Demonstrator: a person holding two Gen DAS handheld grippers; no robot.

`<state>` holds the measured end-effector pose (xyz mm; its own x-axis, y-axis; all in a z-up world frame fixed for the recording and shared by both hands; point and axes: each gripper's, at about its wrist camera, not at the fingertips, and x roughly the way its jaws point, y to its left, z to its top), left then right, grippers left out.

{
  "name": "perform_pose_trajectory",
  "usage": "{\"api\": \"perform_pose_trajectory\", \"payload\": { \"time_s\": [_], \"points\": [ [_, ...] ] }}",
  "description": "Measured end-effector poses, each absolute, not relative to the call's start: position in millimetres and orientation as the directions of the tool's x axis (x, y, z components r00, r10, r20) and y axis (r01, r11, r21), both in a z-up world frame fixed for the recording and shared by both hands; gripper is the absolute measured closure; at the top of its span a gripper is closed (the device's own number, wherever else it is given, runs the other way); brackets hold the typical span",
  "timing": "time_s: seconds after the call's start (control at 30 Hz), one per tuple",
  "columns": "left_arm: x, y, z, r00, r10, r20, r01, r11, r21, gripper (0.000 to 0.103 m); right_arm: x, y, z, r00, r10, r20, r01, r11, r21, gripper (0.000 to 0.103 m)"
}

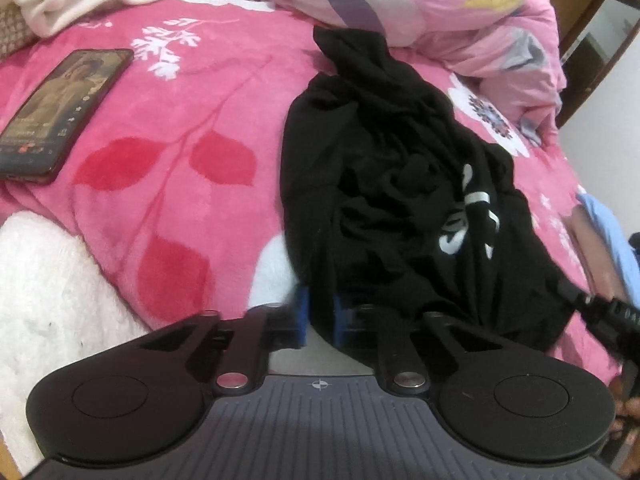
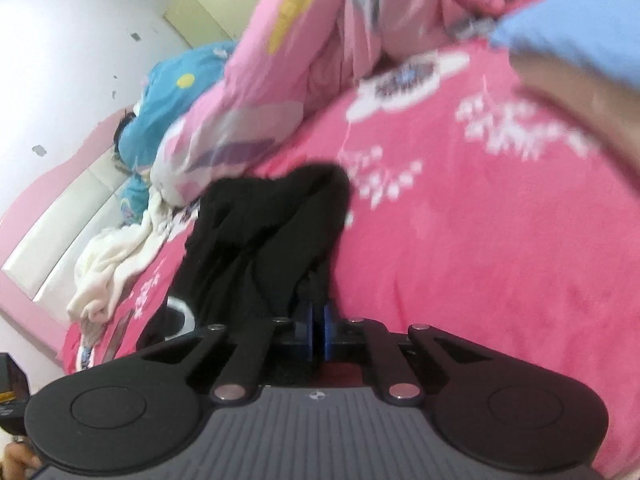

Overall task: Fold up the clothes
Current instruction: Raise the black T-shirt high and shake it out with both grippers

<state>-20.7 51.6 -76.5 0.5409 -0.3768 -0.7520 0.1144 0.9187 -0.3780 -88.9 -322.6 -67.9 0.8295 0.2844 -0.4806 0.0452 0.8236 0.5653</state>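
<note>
Left gripper [image 1: 318,322] clamped tight on near hem of crumpled black cotton garment with white print [image 1: 384,200] on pink fleece blanket [image 1: 180,112]. Right gripper [image 2: 319,330] pinching another edge. Pads mostly buried in fabric, right view blurry.

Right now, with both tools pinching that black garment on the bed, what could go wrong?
1. The black garment lies bunched and twisted, so lifting it may carry creases into the fold.
2. The left tool and right tool each hold only an edge; the fabric might slip out.
3. A phone rests on the pink blanket to the left of the garment; a wide sweep could perhaps knock it.
</note>
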Motion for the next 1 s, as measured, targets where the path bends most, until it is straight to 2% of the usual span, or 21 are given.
{"api": "perform_pose_trajectory", "payload": {
  "time_s": [0.23,0.33,0.47,0.57,0.63,0.7,0.73,0.83,0.9,1.0],
  "points": [
    [-40,31,-75,0.454,-0.465,-0.76,0.229,0.885,-0.405,0.1,-83,-340,-28,0.898,0.225,-0.377,-0.003,0.861,0.508,0.098],
    [-52,16,-72,0.409,-0.528,-0.745,0.334,0.846,-0.416,0.1,-78,-346,-14,0.92,0.197,-0.339,-0.012,0.878,0.479,0.098],
    [-63,5,-71,0.354,-0.534,-0.768,0.453,0.816,-0.359,0.096,-62,-354,-24,0.91,0.199,-0.364,0.004,0.873,0.487,0.098],
    [-62,22,-58,0.39,-0.511,-0.766,0.455,0.83,-0.322,0.083,-55,-358,-38,0.892,0.234,-0.386,0.009,0.846,0.533,0.098],
    [-62,36,-39,0.444,-0.503,-0.741,0.475,0.834,-0.281,0.079,-56,-359,-38,0.895,0.239,-0.377,-0.002,0.846,0.533,0.098],
    [-59,42,-18,0.51,-0.495,-0.703,0.5,0.836,-0.226,0.069,-58,-360,-37,0.898,0.25,-0.362,-0.017,0.843,0.538,0.098],
    [-57,41,-9,0.539,-0.498,-0.679,0.517,0.832,-0.2,0.062,-59,-361,-36,0.899,0.26,-0.352,-0.029,0.838,0.546,0.098],
    [-46,20,10,0.627,-0.524,-0.576,0.584,0.806,-0.098,0.029,-61,-363,-32,0.898,0.317,-0.304,-0.09,0.81,0.58,0.098],
    [-39,-6,16,0.644,-0.583,-0.495,0.665,0.747,-0.015,0.025,-64,-362,-28,0.894,0.351,-0.28,-0.128,0.797,0.59,0.098],
    [-27,-49,14,0.583,-0.68,-0.446,0.781,0.62,0.075,0.024,-68,-359,-23,0.881,0.389,-0.27,-0.163,0.784,0.599,0.098]
  ]
}}
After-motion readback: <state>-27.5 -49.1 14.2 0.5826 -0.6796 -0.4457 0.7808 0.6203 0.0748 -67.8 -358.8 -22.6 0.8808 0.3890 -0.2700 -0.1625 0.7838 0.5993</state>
